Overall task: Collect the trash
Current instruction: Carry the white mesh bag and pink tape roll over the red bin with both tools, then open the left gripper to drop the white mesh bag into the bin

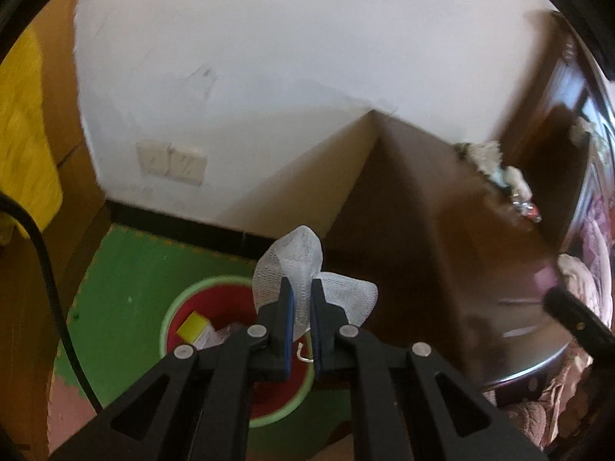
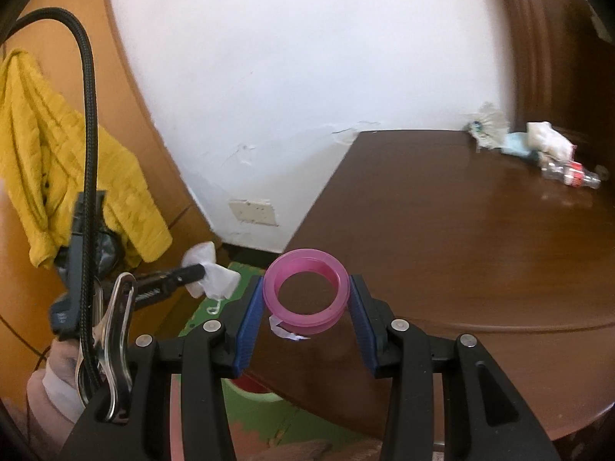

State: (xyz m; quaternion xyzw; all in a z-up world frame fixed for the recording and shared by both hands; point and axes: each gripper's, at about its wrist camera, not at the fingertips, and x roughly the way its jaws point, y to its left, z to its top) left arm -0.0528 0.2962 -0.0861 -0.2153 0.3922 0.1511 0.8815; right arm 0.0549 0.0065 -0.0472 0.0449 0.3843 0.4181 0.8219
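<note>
While its blue-padded fingers pinch a white mesh wrapper, the left gripper hangs above a red bin with a green rim; the wrapper bulges out beyond the fingertips. Inside the bin lie a yellow box and some crumpled clear wrapping, on a green foam floor mat. The right gripper clasps a pink tape ring by its two sides, its fingers spread moderately wide, with a torn white tape end hanging from the ring's near edge. This ring is held over the near edge of the brown counter. Left of it, in the right wrist view, the left gripper's tip shows with the same white wrapper. At the counter's far right edge rests a cluster of trash: crumpled tissue, a light blue scrap and a clear plastic bottle. Further left, a yellow garment hangs before an orange-brown panel, and a white wall with a socket plate closes the scene.
</note>
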